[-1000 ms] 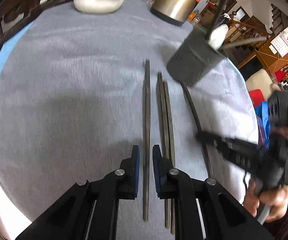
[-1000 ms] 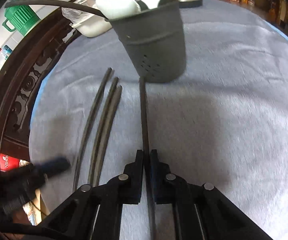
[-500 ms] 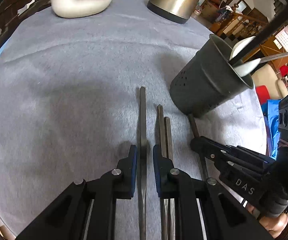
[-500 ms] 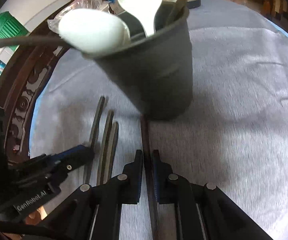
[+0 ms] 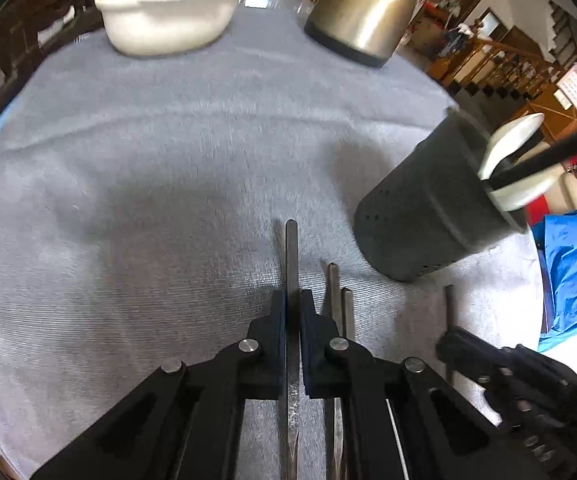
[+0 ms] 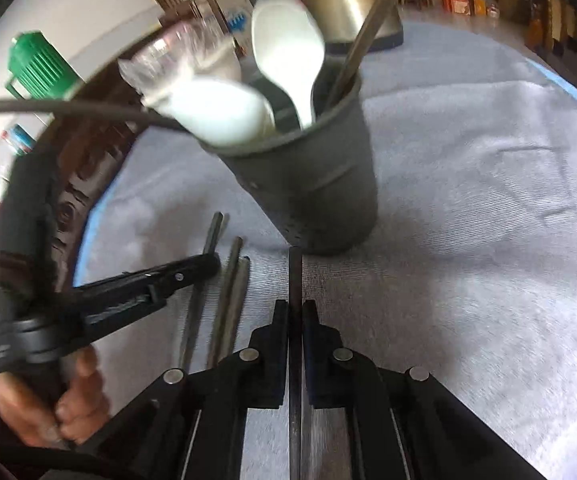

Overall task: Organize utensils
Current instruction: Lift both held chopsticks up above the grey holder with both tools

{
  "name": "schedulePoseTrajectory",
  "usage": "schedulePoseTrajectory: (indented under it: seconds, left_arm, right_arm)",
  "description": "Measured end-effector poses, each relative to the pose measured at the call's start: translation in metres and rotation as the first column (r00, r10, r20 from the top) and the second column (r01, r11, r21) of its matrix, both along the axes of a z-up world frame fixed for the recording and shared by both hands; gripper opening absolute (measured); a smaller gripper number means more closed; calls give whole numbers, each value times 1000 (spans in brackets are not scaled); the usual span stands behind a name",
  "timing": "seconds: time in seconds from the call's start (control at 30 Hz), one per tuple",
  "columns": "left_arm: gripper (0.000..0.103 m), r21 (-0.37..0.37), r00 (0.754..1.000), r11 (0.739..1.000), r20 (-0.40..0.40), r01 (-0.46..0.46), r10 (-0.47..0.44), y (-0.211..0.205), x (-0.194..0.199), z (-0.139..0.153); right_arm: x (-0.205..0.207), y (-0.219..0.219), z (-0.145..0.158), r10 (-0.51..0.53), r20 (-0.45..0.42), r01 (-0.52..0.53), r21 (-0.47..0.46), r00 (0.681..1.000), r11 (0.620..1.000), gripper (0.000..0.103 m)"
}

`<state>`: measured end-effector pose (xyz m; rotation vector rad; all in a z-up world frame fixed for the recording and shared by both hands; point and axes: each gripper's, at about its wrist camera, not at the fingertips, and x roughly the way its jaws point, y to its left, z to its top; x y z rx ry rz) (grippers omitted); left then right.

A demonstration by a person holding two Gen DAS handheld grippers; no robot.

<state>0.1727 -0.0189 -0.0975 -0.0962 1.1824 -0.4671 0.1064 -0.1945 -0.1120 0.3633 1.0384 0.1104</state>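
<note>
Left wrist view: the left tongs are clamped on one dark chopstick lying on the grey-clothed desk. Two more chopsticks lie just beside it, and a fourth sits under the right tongs at the lower right. The dark utensil holder already carries white spoons and a long dark stick. A white basin and a steel kettle stand at the far edge.

Right wrist view: the right tongs are closed on their own chopstick, whose tip lies just short of the utensil holder. Inside are two white spoons and upright sticks. The left tongs grip another stick to the left, beside the loose pair. By appearances the sorting is partly done, with four chopsticks yet to go in.
</note>
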Motion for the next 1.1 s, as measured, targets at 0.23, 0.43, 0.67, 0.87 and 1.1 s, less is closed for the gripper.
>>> schedulePoseTrajectory:
  seconds: [0.23, 0.43, 0.67, 0.87, 1.1]
  left_arm:
    - [6, -54, 990, 999, 143, -8, 15, 31, -44, 57]
    - [6, -146, 963, 989, 259, -35, 72, 57, -82, 108]
    - [6, -217, 922, 975, 369, -34, 114, 60, -107, 157]
    - [6, -238, 897, 971, 430, 3, 102, 47, -117, 191]
    - [6, -277, 812, 961, 563, 9, 154, 25, -105, 252]
  right_arm:
    - [-45, -31, 42, -54, 135, 43, 83, 989, 996, 7]
    - [-77, -36, 82, -101, 278, 75, 102, 955, 992, 7]
    - [-103, -31, 124, -146, 418, 113, 103, 897, 988, 7]
    - [-114, -34, 153, -183, 493, 140, 123, 851, 983, 7]
    - [-105, -40, 201, -207, 612, 195, 87, 764, 977, 7]
